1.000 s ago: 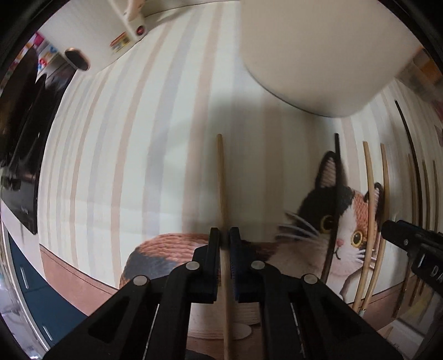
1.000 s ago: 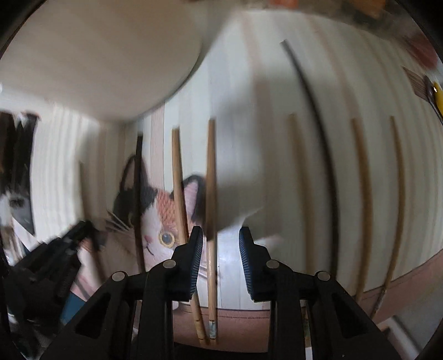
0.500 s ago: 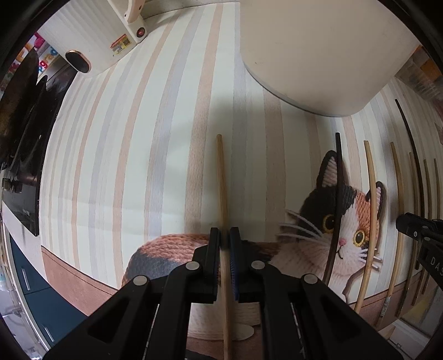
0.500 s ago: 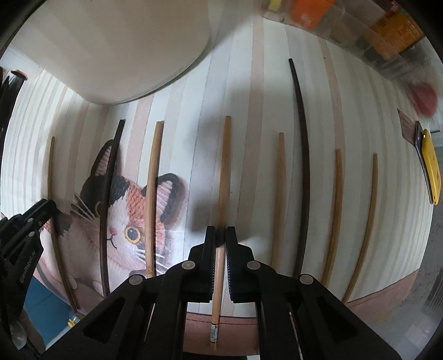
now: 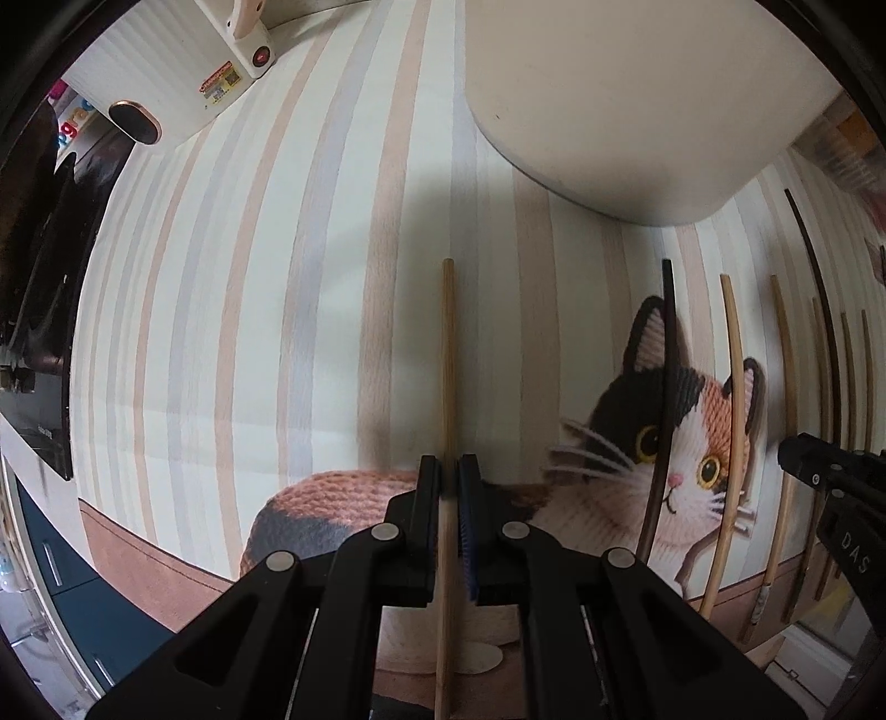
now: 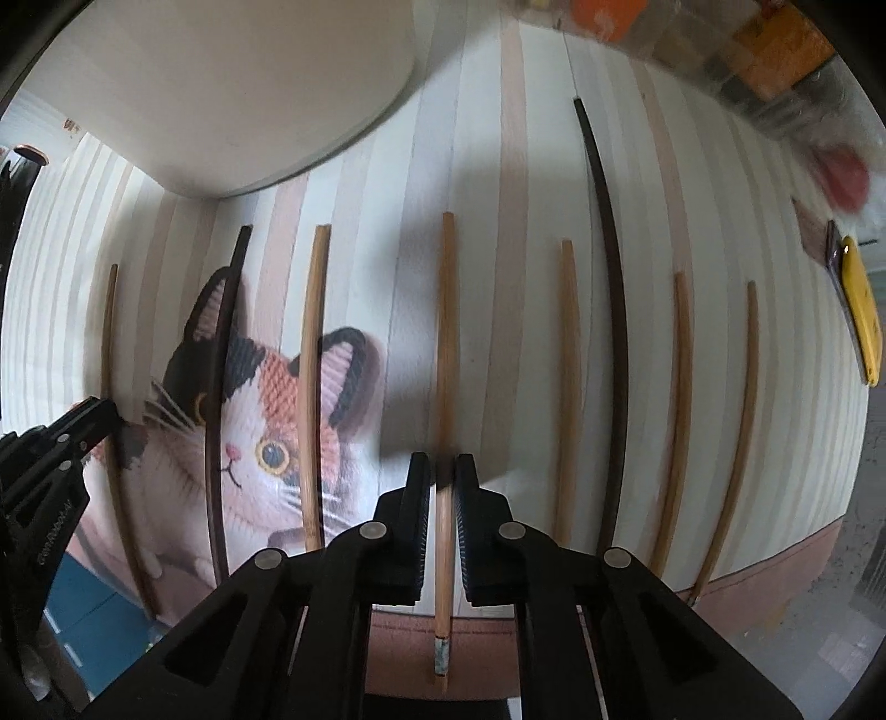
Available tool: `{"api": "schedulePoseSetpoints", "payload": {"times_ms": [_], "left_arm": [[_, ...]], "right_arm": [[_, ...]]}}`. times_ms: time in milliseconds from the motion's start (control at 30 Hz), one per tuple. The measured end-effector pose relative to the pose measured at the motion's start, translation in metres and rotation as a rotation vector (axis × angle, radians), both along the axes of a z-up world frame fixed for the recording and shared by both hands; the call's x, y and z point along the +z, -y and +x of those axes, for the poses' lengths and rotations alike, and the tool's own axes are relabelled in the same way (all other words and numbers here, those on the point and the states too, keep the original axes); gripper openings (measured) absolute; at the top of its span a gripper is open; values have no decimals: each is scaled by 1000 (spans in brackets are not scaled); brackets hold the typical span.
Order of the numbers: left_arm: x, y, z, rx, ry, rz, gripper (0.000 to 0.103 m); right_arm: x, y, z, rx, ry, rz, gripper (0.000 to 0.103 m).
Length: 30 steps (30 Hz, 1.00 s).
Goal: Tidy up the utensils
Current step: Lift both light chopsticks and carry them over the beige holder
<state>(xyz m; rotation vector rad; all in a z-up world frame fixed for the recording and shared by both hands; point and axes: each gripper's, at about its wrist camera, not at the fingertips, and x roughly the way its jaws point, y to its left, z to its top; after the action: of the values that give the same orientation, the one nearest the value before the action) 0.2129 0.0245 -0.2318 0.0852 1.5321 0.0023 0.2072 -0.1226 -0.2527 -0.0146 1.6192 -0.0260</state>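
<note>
Pinched in the left gripper (image 5: 449, 482): a pale wooden chopstick (image 5: 447, 354), lying along the striped placemat (image 5: 249, 310) and running straight between the closed pads, its far end pointing toward the white container (image 5: 637, 99) at the top of the mat. Clamped in the right gripper (image 6: 442, 482) — jaws likewise drawn in tight on the shaft — a second, browner chopstick (image 6: 447, 332) with a pale band near its near end, which juts past the mat's brown border. Laid out in a rough row either side of it: more wooden chopsticks (image 6: 567, 360) and two dark chopsticks (image 6: 609, 288), all roughly parallel and apart from one another. Crossed by one dark stick and one bamboo one, a printed calico cat (image 6: 266, 421) on the mat's lower left in the right wrist view. Visible at the left edge of that view, the black body of the left gripper; at the right edge — a yellow object (image 6: 861, 310), off the mat. Beyond the mat in the left wrist view, a white device (image 5: 243, 50) with a red button.
</note>
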Motion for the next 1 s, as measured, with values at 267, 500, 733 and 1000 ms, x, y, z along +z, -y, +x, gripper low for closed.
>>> {"api": "schedulePoseSetpoints", "payload": {"times_ms": [267, 500, 733, 1000], "left_arm": [[30, -19, -3, 32, 69, -19, 4], [76, -23, -8, 46, 182, -38, 4], [106, -34, -20, 79, 257, -70, 4], [144, -39, -23, 75, 371, -80, 4]], "right_arm": [[15, 25, 4, -125, 52, 108, 7], [49, 41, 8, -153, 145, 150, 7], [78, 53, -12, -147, 231, 176, 7], [110, 58, -25, -144, 337, 210, 7]]}}
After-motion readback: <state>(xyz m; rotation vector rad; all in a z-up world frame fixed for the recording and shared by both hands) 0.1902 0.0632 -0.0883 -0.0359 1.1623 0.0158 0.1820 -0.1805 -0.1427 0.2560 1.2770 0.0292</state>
